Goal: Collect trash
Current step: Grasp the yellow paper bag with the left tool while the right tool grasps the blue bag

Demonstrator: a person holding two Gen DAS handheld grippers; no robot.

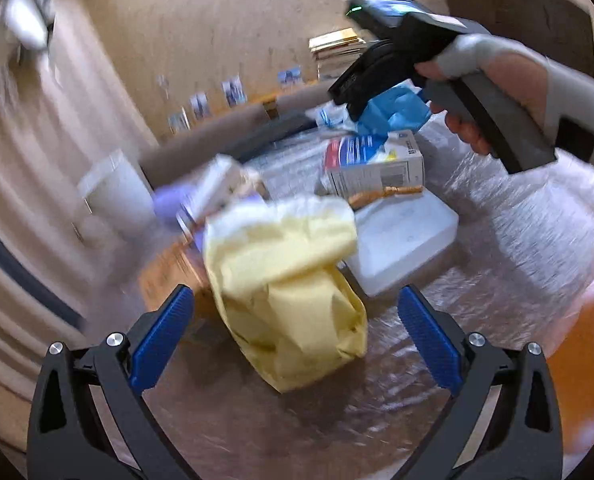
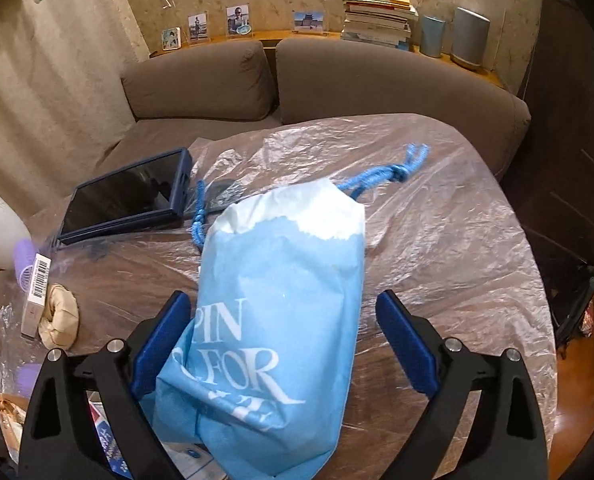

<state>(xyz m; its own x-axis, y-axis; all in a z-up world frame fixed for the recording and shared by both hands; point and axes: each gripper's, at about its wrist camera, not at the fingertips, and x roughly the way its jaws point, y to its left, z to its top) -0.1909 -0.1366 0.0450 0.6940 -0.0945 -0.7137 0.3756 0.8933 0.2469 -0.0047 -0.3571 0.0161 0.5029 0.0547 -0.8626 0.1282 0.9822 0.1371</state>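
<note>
Tilting down, left gripper (image 1: 295, 334) wide around yellow bag (image 1: 293, 288) | right gripper (image 2: 283, 338) wide around blue bag (image 2: 273, 320)

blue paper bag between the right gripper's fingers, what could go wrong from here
The blue paper bag lies off-centre in the open right gripper, against one pad only, so closing may push it aside. The clear plastic sheet under it could get pinched. The bag's blue rope handle trails loose and may snag.

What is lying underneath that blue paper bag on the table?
The blue paper bag lies on a clear plastic sheet over the wooden table. Printed cartons peek out at its near end; anything further beneath is covered.
</note>
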